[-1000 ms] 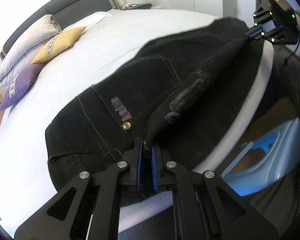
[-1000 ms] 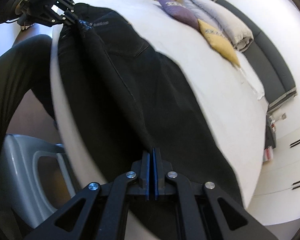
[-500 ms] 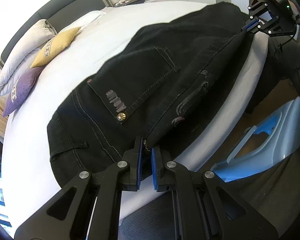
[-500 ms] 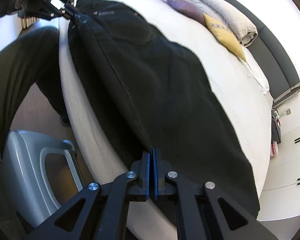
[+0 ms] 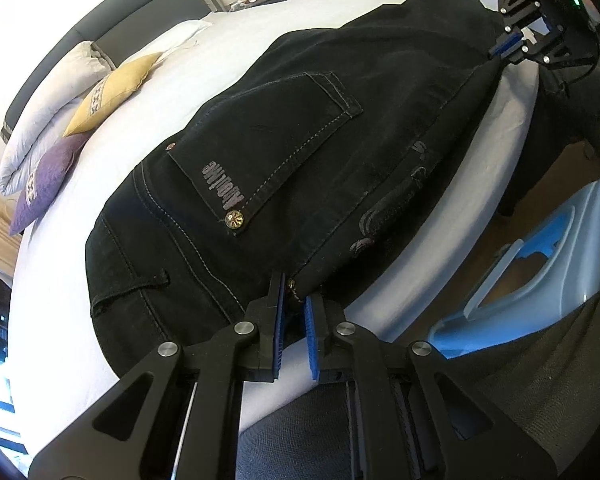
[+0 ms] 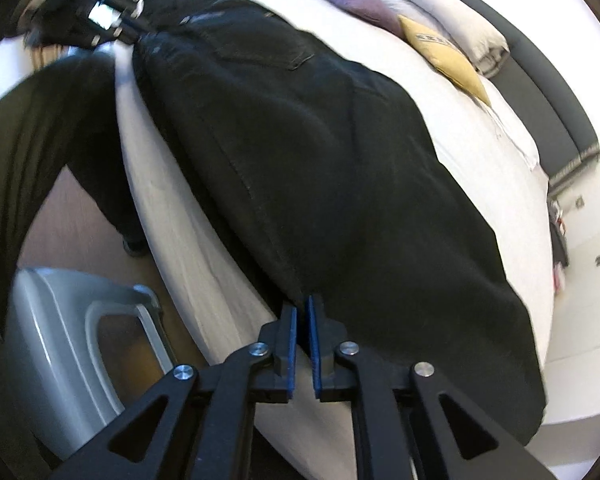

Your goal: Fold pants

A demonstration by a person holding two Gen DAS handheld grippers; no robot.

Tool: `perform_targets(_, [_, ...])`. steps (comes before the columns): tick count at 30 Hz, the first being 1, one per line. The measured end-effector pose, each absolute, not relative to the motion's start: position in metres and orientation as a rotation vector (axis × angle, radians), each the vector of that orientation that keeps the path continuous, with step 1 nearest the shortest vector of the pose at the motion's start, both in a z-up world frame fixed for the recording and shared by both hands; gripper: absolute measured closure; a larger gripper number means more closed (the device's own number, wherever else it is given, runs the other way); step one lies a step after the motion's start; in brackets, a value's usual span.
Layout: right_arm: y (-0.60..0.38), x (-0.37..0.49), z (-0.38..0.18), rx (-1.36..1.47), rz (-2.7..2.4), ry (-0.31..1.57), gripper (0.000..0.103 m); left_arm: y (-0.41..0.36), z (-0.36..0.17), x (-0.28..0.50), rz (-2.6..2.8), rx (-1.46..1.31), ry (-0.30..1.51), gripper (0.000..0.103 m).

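Black jeans (image 5: 300,140) lie lengthwise along the near edge of a white bed (image 5: 60,280), back pocket up. My left gripper (image 5: 294,286) holds the waist-end seam at its tips. Its blue pads are just starting to part, with the cloth still between them. My right gripper (image 6: 302,304) grips the leg-end edge of the jeans (image 6: 320,160) the same way, its jaws also beginning to open. Each gripper shows in the other's view: the right gripper (image 5: 504,46) at the far end, the left gripper (image 6: 130,28) blurred at top left.
Yellow (image 5: 112,92), purple (image 5: 40,188) and white pillows lie by the dark headboard (image 5: 112,24). A light blue plastic stool (image 5: 540,272) stands on the floor beside the bed (image 6: 480,120). A person's dark trouser leg (image 6: 28,140) stands against the bed's edge.
Both grippers have sunk toward the bed. The raised fold edge stretched between them has come down, so the jeans now lie flat on the sheet. The pads have parted slightly.
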State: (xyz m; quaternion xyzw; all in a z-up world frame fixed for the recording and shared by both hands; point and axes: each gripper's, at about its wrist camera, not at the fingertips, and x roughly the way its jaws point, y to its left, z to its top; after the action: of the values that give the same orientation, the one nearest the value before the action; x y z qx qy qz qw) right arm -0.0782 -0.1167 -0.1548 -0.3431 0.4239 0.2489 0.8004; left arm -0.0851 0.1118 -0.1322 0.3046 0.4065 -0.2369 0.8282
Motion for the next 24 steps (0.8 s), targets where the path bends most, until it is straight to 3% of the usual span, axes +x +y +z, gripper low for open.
perform_targets(1, [-0.120, -0.078, -0.154, -0.702, 0.529, 0.907, 0.091, 0.111, -0.134, -0.086, -0.503, 0.657, 0.860, 0.093])
perform_targets(2, [-0.123, -0.077, -0.154, -0.672, 0.525, 0.915, 0.082, 0.112, -0.138, -0.087, -0.503, 0.665, 0.855, 0.092])
perform_targets(3, [-0.125, -0.076, -0.154, -0.652, 0.523, 0.926, 0.065, 0.111, -0.141, -0.088, -0.499, 0.676, 0.853, 0.092])
perform_targets(5, [-0.136, -0.078, -0.148, -0.547, 0.513, 0.946, 0.050, 0.110, -0.143, -0.087, -0.486, 0.676, 0.855, 0.092])
perform_targets(10, [-0.233, -0.074, -0.112, 0.050, 0.396, 0.903, 0.050, 0.106, -0.143, -0.079, -0.465, 0.637, 0.888, 0.092])
perform_targets(15, [-0.379, -0.081, -0.117, 0.670, 0.149, 0.782, 0.050, 0.106, -0.141, -0.071, -0.439, 0.613, 0.921, 0.092])
perform_targets(24, [-0.477, -0.074, -0.180, 1.124, -0.014, 0.745, 0.050, 0.095, -0.139, -0.059, -0.391, 0.606, 0.975, 0.092])
